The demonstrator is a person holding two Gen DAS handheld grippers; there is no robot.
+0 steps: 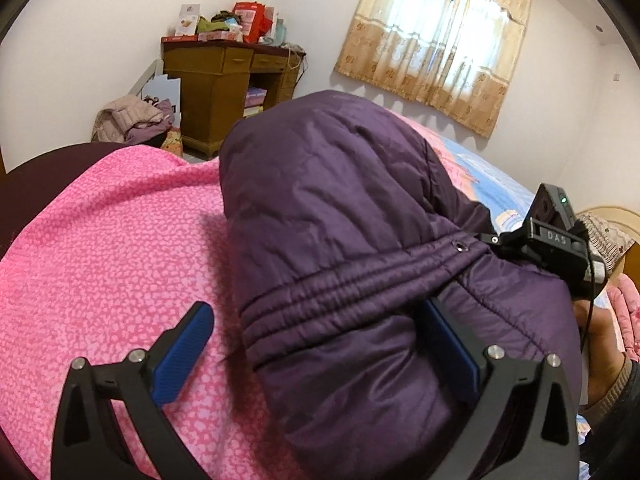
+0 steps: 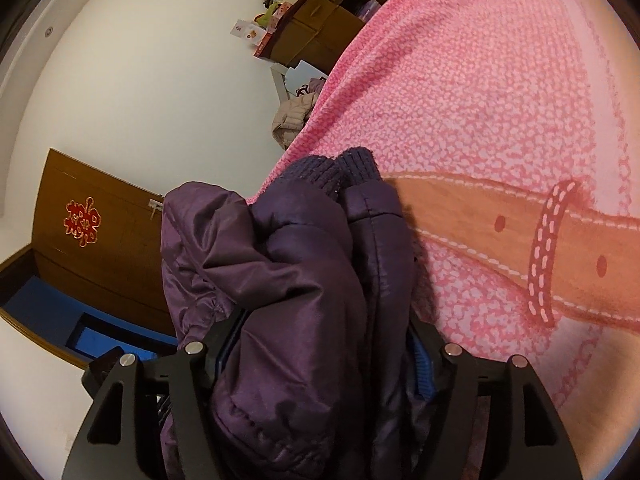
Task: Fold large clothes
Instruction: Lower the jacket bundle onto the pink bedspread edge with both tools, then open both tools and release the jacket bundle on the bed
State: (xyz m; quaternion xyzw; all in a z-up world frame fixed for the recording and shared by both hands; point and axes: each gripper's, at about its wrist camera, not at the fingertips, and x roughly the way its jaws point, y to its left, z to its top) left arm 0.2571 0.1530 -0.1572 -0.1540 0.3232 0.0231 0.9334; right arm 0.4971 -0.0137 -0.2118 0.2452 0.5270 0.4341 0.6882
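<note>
Lying bunched on the pink speckled bedspread [image 1: 112, 240], the quilted purple puffer jacket [image 1: 340, 208] runs lengthwise toward the curtained window [image 1: 436, 40]. Left gripper [image 1: 320, 344] jaws gape wide, one pad off the fabric. Right gripper [image 2: 324, 344], marked "DAS", straddles jacket folds; whether it grips, I cannot tell.

purple jacket [image 1: 344, 208], pink speckled blanket [image 1: 112, 240].

The right gripper [image 2: 320, 360] is clasping a bunched purple padded jacket [image 2: 288, 264] lying on the pink blanket [image 2: 480, 100].
</note>
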